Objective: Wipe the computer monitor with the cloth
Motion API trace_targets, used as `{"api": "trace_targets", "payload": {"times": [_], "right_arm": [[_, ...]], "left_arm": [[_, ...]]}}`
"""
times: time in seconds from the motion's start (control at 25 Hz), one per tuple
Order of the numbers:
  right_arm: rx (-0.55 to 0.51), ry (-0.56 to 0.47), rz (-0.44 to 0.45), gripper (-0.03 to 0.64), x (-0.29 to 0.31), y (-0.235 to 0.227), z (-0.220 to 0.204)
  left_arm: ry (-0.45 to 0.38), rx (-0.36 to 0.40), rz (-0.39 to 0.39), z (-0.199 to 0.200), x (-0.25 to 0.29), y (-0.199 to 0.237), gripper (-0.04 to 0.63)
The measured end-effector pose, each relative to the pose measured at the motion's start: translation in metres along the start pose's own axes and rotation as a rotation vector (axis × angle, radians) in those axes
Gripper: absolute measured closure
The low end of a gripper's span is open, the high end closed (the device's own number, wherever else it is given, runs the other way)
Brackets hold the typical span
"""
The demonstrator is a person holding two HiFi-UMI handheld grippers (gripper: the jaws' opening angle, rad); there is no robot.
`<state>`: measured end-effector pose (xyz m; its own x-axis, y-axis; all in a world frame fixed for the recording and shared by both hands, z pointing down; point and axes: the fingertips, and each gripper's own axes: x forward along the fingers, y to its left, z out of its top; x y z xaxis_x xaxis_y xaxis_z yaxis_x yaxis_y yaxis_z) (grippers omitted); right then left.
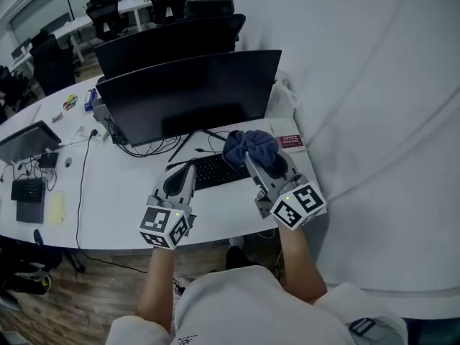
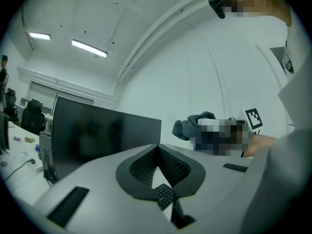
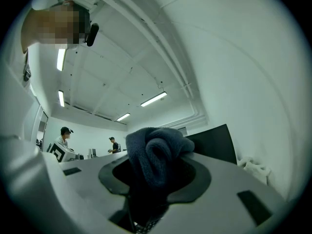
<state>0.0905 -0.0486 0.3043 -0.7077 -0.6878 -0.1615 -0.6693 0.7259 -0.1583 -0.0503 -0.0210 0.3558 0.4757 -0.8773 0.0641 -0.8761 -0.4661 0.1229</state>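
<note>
Right gripper [image 1: 251, 162] clamps the bunched blue cloth [image 1: 250, 146] | soft, light, floppy: pinch mid-wad | left gripper [image 2: 157, 149] pinched together, empty | monitor [image 1: 190, 95] well apart.

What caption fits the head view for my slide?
The right gripper holds the blue cloth near the monitor; left gripper is empty.

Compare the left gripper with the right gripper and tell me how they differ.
The left gripper is shut on nothing, its jaws meeting at the tips; the right gripper is shut on the dark blue cloth. The left gripper hangs over the left end of the keyboard; the right gripper sits over its right end. Both point toward the monitor.
</note>
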Motion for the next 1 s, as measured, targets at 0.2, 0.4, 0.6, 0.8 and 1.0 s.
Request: {"api": "trace_targets", "payload": {"times": [0.2, 0.4, 0.6, 0.8, 1.0], "right_arm": [[0.025, -0.005, 0.006, 0.454, -0.034, 0.061, -0.004], [0.029, 0.025, -0.003, 0.455, -0.054, 0.094, -0.016], [0.005, 0.043, -0.030, 0.456, -0.079, 0.109, -0.020], [-0.014, 0.065, -0.032, 0.456, -0.097, 0.105, -0.022], [-0.021, 0.082, -0.005, 0.456, -0.101, 0.092, -0.021]], "left_arm": [[-0.022, -0.003, -0.008, -0.001, -0.062, -0.011, 0.589], [-0.009, -0.011, -0.019, -0.009, -0.097, -0.020, 0.589], [-0.001, -0.008, -0.022, -0.016, -0.118, -0.028, 0.589], [-0.007, -0.011, -0.011, -0.014, -0.120, -0.041, 0.589], [0.004, -0.011, 0.020, -0.016, -0.110, -0.048, 0.589]]}}
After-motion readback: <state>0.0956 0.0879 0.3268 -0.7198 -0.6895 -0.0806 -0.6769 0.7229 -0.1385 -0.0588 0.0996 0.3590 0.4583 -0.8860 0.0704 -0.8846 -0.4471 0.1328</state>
